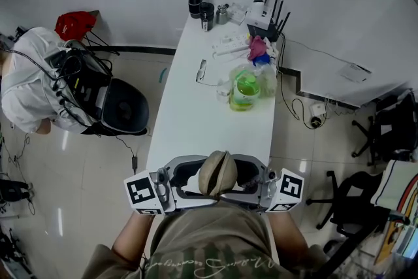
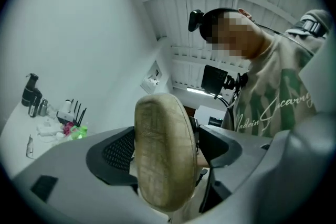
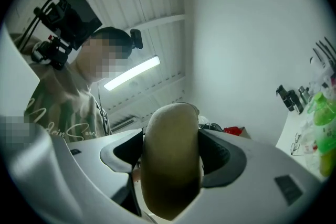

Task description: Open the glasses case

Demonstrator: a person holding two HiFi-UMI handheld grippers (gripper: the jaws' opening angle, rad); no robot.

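From the head view, only the rounded upper end of the glasses case (image 1: 217,173) showed. In both gripper views its lower end was cut off behind the gripper bodies, and its seam was hard to make out. The case stood on end, long axis roughly upright, over the near end of the white counter (image 1: 196,108), close to the person's chest. The right gripper (image 1: 243,180) was clamped on it from one side. The left gripper (image 1: 193,181) stood wide apart around it, a gap showing beside one jaw.
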